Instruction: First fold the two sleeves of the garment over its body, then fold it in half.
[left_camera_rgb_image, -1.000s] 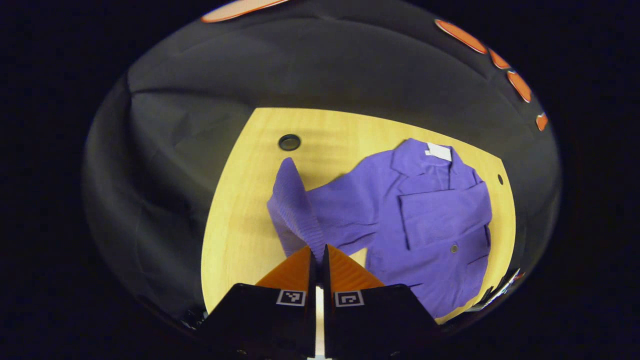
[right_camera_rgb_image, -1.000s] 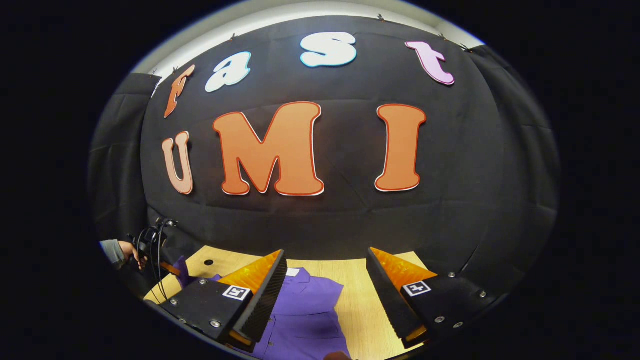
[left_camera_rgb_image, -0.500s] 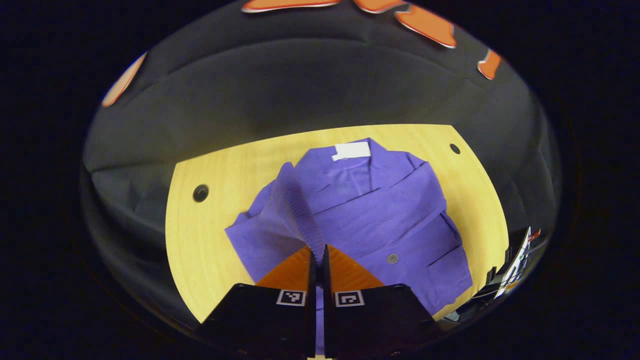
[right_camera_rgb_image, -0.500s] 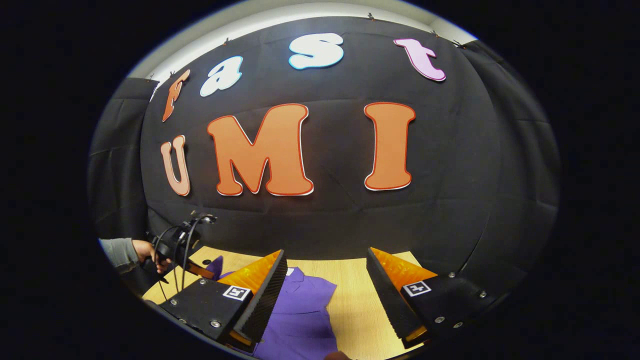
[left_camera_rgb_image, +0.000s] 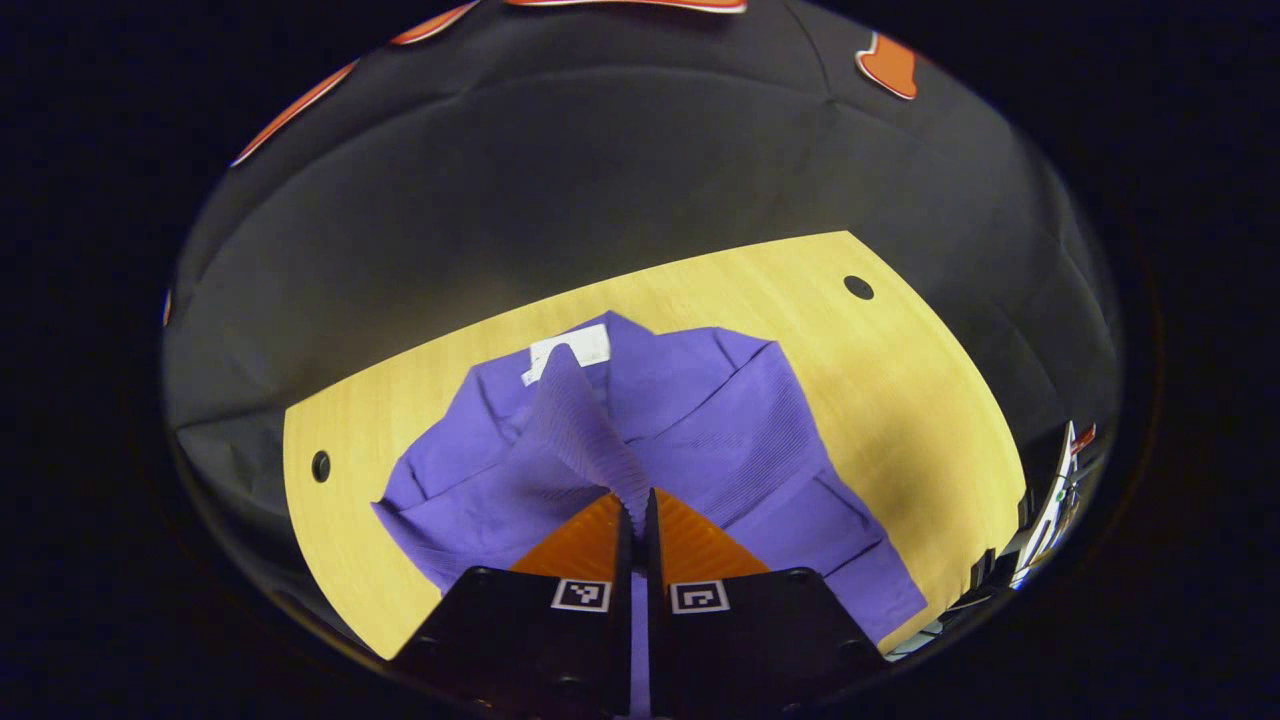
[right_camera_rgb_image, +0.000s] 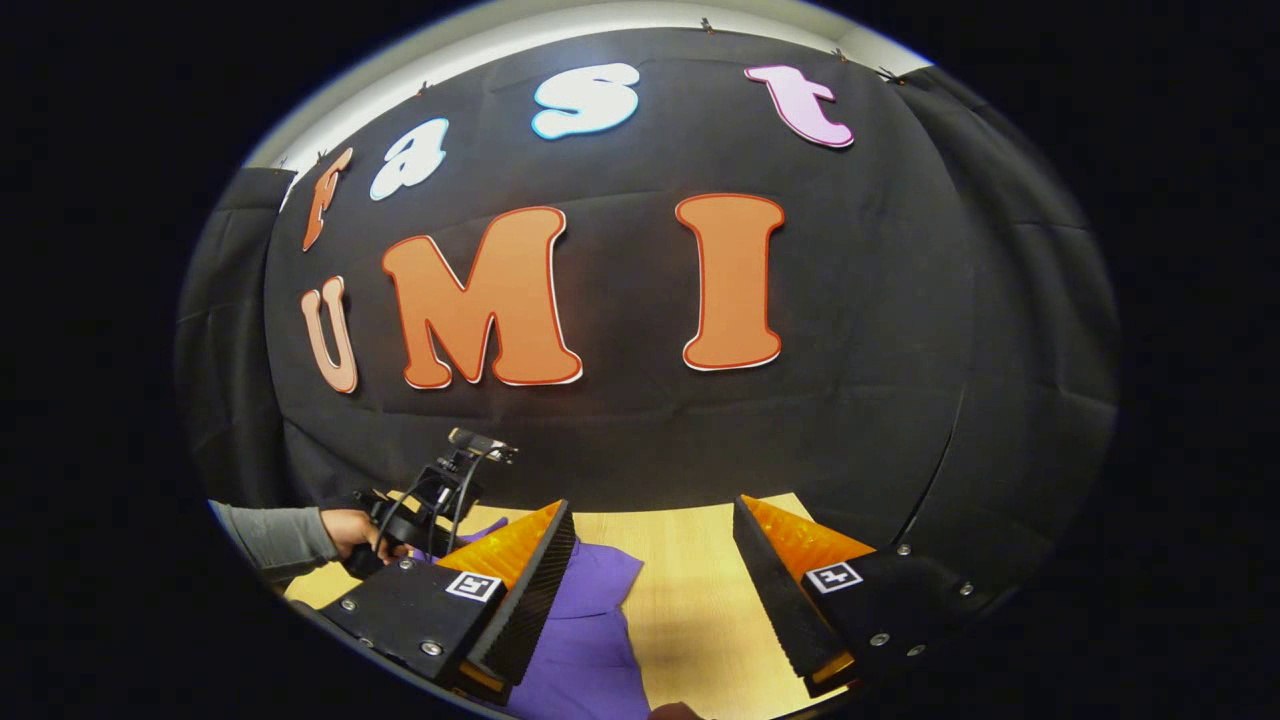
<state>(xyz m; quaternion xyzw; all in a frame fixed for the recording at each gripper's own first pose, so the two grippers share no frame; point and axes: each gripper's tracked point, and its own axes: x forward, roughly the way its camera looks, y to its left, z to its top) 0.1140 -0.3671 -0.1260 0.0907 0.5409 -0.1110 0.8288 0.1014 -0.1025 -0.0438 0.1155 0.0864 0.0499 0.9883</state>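
Note:
A purple jacket (left_camera_rgb_image: 700, 450) lies spread on the yellow wooden table (left_camera_rgb_image: 900, 380), its collar with a white tag (left_camera_rgb_image: 570, 347) pointing away. One sleeve (left_camera_rgb_image: 770, 440) lies folded across the body. My left gripper (left_camera_rgb_image: 637, 515) is shut on the other sleeve (left_camera_rgb_image: 580, 430) and holds it raised above the jacket's body. In the right gripper view, my right gripper (right_camera_rgb_image: 650, 560) hangs open above the table (right_camera_rgb_image: 690, 580) with nothing between its fingers, the jacket (right_camera_rgb_image: 590, 620) below its left finger. The left gripper (right_camera_rgb_image: 430, 500) and the hand (right_camera_rgb_image: 350, 528) holding it appear at the left.
The table has round cable holes (left_camera_rgb_image: 858, 287) near its far corners, another (left_camera_rgb_image: 321, 466) at the left. Black cloth walls surround the table closely. Some equipment (left_camera_rgb_image: 1050, 510) sits beyond the table's right edge.
My left gripper has carried the raised sleeve from beside the jacket to above its body. The right gripper stays open, drifting slightly.

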